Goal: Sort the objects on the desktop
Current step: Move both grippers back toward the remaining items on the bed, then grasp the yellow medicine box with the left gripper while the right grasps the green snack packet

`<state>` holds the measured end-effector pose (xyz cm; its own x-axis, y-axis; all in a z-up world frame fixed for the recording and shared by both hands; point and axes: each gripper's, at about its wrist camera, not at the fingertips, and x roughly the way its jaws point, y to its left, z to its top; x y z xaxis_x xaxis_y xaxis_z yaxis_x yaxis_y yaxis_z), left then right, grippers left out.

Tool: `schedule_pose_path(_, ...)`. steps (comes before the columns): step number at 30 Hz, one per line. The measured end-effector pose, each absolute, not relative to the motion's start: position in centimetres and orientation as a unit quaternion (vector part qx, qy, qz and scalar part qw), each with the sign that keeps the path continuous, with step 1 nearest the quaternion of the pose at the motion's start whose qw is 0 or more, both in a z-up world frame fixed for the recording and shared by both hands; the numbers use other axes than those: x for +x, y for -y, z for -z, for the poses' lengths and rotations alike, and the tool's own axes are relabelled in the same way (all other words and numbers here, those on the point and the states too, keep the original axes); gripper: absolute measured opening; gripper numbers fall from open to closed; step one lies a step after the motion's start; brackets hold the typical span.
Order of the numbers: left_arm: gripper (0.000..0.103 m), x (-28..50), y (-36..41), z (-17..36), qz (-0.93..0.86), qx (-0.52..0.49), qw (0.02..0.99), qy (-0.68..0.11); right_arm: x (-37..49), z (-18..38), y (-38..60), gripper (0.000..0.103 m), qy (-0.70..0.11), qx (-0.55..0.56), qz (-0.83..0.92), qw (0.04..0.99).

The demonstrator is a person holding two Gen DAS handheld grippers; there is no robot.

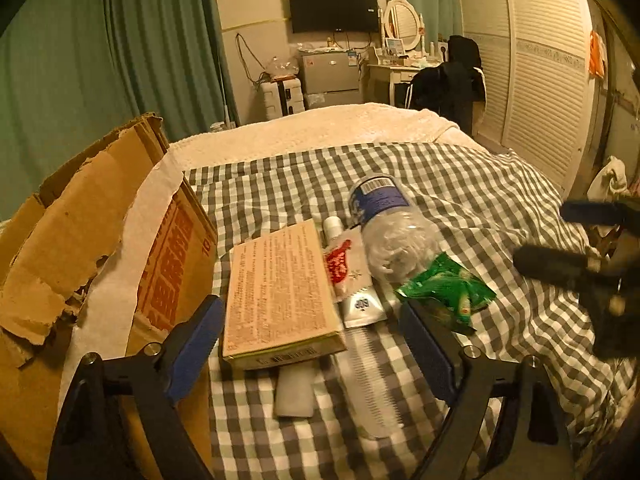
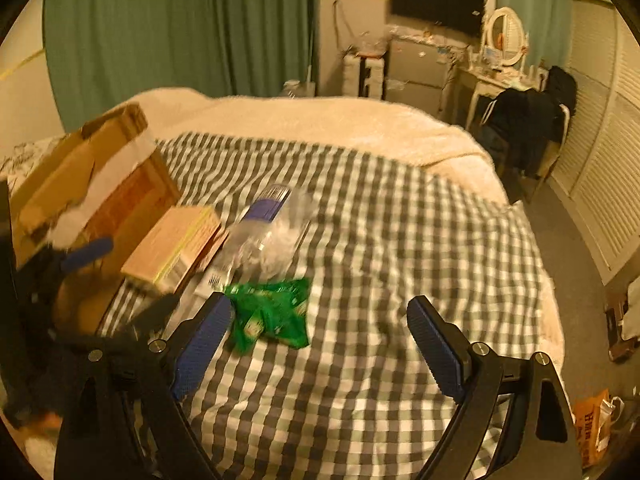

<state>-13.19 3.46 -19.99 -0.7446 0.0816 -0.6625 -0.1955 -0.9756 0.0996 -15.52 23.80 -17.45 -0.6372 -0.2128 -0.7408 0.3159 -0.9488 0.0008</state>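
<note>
I have both grippers over the bed [image 1: 460,184], which serves as the work surface under a checked cover. My left gripper [image 1: 310,332] is spread wide and empty, its fingers either side of the tan box [image 1: 280,292], low enough that I judge the box is the next pick. The box lies flat, overlapping a white tube [image 1: 358,304] and a small red-and-white packet [image 1: 340,266] on its right edge, so a clean grasp has to avoid dragging those along.

The cardboard carton [image 1: 80,240] stands open just left of the box, touching or nearly so; I take it as the bin for sorted items, which would explain why the pile sits beside it.

The clear bottle [image 1: 394,236] lies on its side behind the tube, with the green packet [image 2: 272,312] resting against its near end. A white comb [image 1: 372,384] lies nearer me.

My right gripper [image 2: 320,336] is also wide and holds nothing; the green packet is just beside its left finger, not between them. That view is blurred.
</note>
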Motion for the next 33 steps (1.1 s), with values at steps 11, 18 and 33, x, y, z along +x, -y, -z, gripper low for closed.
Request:
schedule_pose_path(11,0.091,-17.2,-3.1,21.1,-0.914,-0.394,0.092,-0.039,-16.0,20.8,-22.2,0.090,-0.088,0.428,0.881,0.179)
schedule_pose_path(18,0.091,-18.8,-4.1,23.0,-0.905,-0.416,0.049,-0.078,-16.4,22.2,-20.2,0.090,-0.108,0.437,0.871,0.197)
schedule_pose_path(33,0.047,-18.1,-2.0,21.9,-0.905,-0.421,0.039,-0.048,-16.4,21.3,-20.7,0.032,-0.085,0.446,0.869,0.196)
